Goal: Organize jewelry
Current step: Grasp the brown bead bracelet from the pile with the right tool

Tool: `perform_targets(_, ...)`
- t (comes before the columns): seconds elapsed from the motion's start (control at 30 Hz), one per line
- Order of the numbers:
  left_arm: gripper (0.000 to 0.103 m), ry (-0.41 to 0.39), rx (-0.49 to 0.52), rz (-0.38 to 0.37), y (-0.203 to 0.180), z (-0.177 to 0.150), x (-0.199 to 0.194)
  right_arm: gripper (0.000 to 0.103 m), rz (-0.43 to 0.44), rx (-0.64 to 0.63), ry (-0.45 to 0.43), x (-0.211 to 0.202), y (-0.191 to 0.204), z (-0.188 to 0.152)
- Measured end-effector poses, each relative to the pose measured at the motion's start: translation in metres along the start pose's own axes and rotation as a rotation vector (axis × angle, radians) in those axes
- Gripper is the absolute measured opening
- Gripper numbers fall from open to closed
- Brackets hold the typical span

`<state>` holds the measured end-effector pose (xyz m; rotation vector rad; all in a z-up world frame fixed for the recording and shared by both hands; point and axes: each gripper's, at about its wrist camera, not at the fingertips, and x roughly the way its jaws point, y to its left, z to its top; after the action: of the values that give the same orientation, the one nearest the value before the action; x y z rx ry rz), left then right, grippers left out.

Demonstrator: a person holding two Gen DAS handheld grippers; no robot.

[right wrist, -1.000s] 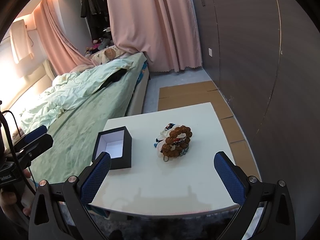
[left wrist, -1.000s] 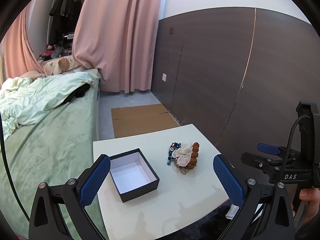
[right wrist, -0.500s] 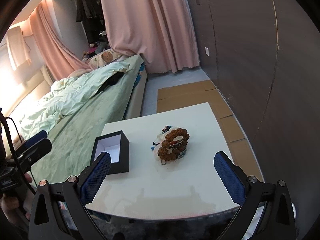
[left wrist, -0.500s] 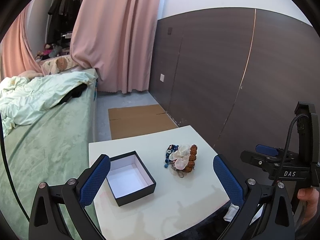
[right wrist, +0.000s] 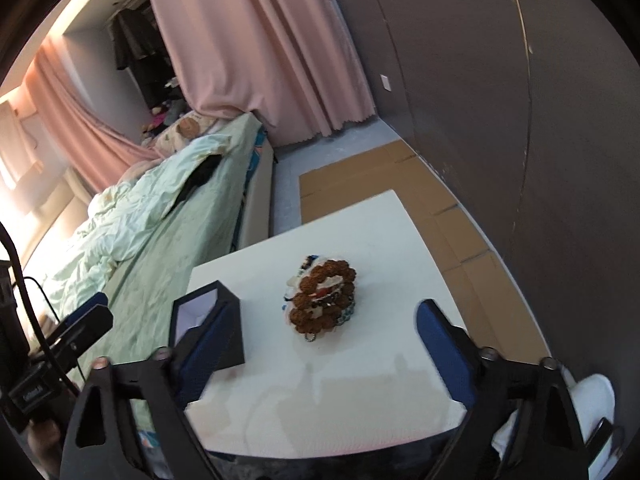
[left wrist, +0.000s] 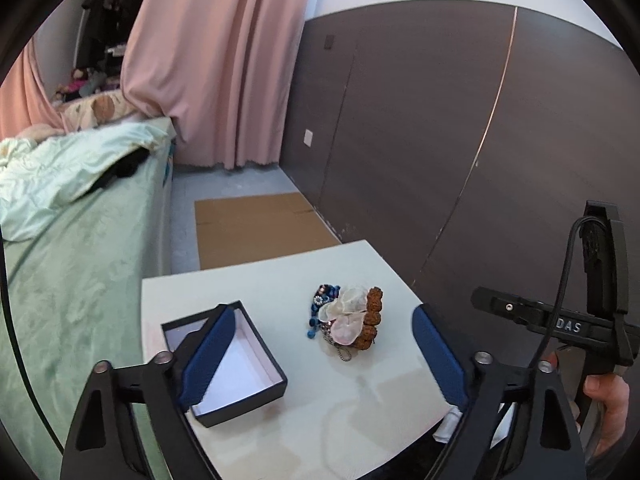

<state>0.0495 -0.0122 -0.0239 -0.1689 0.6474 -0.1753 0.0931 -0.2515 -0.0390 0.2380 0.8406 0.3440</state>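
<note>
The jewelry pile (left wrist: 347, 320) lies on the white table (left wrist: 360, 412), ahead of the left gripper (left wrist: 322, 354) and between its two blue pads, slightly nearer the right-hand one. It is a tangled heap: a bracelet of knobbly brown beads (left wrist: 371, 318), a pale, pearly petal-shaped piece (left wrist: 345, 316), dark blue beads (left wrist: 320, 300) and a short length of metal chain (left wrist: 341, 351) trailing toward the tongs. From the right gripper (right wrist: 324, 350) the brown bead loop (right wrist: 325, 296) sits on top, just ahead and between the pads; the finer pieces under it are too blurred to sort out. The open black box (left wrist: 228, 364) with a white lining stands well apart from the heap, behind the left-hand pad in both views. Both tongs are spread wide and grip nothing.
</note>
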Motion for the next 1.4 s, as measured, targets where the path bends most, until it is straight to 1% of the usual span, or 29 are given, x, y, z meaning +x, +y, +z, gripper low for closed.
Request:
perform_targets(0.1,0.079,0.031,0.0,-0.007,-0.001,0.001,0.016,0.077,0.019,0.048,0.026,0.012,-0.01,0.003)
perform_targets(0.27,0.072,0.074,-0.011,-0.022,0.003,0.002,0.036,0.077,0.113,0.11,0.052,0.035,-0.019,0.007)
perform_targets(0.43,0.071,0.095,-0.016,-0.016,0.007,0.004,0.055,0.07,0.164,0.162,0.127,0.075,-0.021,0.008)
perform_targets(0.5,0.071,0.103,-0.022,-0.012,0.01,0.005,0.062,0.068,0.201,0.201,0.164,0.092,-0.022,0.008)
perform_targets(0.63,0.069,0.119,-0.031,0.002,0.019,0.01,0.079,0.067,0.265,0.262,0.221,0.123,-0.022,0.009)
perform_targets(0.7,0.069,0.122,-0.032,0.007,0.023,0.013,0.086,0.066,0.281,0.285,0.239,0.135,-0.022,0.009)
perform_targets(0.77,0.069,0.128,-0.034,0.009,0.025,0.015,0.093,0.065,0.279,0.31,0.259,0.145,-0.024,0.01)
perform_targets(0.83,0.069,0.136,-0.039,0.0,0.026,0.017,0.1,0.053,0.282,0.339,0.283,0.154,-0.025,0.009)
perform_targets(0.87,0.069,0.14,-0.04,-0.003,0.026,0.018,0.104,0.037,0.298,0.36,0.297,0.158,-0.026,0.006)
perform_targets(0.9,0.069,0.146,-0.043,-0.012,0.025,0.018,0.107,0.023,0.326,0.378,0.302,0.159,-0.028,0.003)
perform_targets(0.97,0.069,0.16,-0.051,-0.034,0.025,0.017,0.115,0.022,0.348,0.396,0.291,0.157,-0.032,0.003)
perform_targets(1.17,0.069,0.181,-0.035,-0.056,0.014,0.014,0.128,0.021,0.368,0.403,0.226,0.134,-0.039,0.007)
perform_targets(1.27,0.069,0.194,-0.01,-0.061,0.004,0.01,0.135,0.021,0.371,0.428,0.21,0.126,-0.047,0.009)
perform_targets(1.4,0.069,0.218,0.044,-0.056,-0.013,0.005,0.145,0.021,0.354,0.457,0.185,0.117,-0.057,0.011)
